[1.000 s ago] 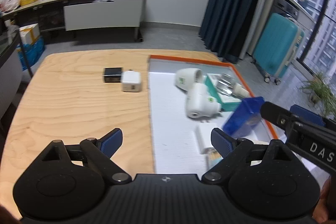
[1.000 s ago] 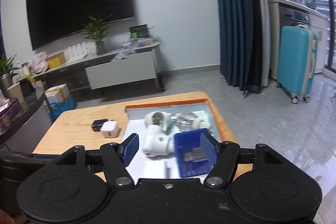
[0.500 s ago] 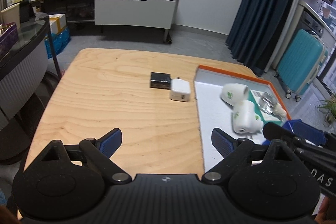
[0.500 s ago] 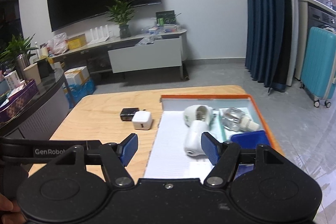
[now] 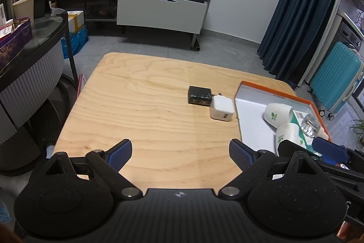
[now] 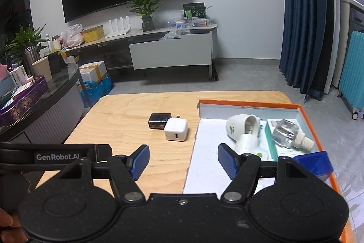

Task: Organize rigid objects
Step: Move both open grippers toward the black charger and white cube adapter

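A white charger cube (image 5: 221, 110) (image 6: 176, 130) and a black charger block (image 5: 199, 95) (image 6: 159, 120) lie touching on the wooden table (image 5: 141, 101), just left of an orange-rimmed tray (image 5: 273, 89) (image 6: 248, 103). In the tray lie two white plug-in devices (image 6: 243, 126), a clear glass bottle (image 6: 287, 133) on a teal box, and a blue box (image 6: 312, 165). My left gripper (image 5: 180, 152) hangs open over bare wood near the front edge. My right gripper (image 6: 183, 159) is open too, straddling the tray's left rim, nothing between its fingers.
A dark round side table (image 5: 27, 47) with boxes stands to the left. Behind the table are a low TV cabinet (image 6: 173, 51), a plant and a blue curtain (image 6: 302, 15). A teal suitcase (image 5: 336, 85) stands at the right.
Both grippers have swung left, from over the tray toward the wooden table. The blue box, earlier between the right gripper's fingers, now lies in the tray to its right.
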The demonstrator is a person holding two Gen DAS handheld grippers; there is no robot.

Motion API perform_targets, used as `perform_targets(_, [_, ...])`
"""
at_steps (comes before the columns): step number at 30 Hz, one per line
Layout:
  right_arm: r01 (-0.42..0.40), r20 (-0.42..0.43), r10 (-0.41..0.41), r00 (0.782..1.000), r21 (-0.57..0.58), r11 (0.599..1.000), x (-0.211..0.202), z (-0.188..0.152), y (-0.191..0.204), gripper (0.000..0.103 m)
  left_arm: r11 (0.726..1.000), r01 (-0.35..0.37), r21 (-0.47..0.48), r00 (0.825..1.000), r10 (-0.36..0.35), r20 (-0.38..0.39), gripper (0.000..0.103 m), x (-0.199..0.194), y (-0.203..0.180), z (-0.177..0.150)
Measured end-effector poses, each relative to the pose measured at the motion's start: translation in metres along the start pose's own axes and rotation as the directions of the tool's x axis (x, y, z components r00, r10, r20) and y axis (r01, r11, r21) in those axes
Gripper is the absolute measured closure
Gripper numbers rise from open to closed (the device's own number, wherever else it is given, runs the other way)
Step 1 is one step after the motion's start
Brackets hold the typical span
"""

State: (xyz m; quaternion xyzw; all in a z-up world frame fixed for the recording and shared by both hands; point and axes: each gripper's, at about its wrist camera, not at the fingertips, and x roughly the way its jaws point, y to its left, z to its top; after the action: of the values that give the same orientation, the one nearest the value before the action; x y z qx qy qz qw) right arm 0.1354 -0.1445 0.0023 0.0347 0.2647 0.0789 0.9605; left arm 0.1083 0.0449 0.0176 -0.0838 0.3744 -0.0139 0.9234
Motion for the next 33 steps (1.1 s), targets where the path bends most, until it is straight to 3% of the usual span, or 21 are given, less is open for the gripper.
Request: perform_targets(33, [-0.03, -0.069, 0.028, 0.997, -0.022, 0.999, 0.041, 0.001, 0.021, 0.023, 0.998, -0.038, -0.052, 0.999, 0.037, -0.021, 0.008, 0.021, 0.034, 0.01])
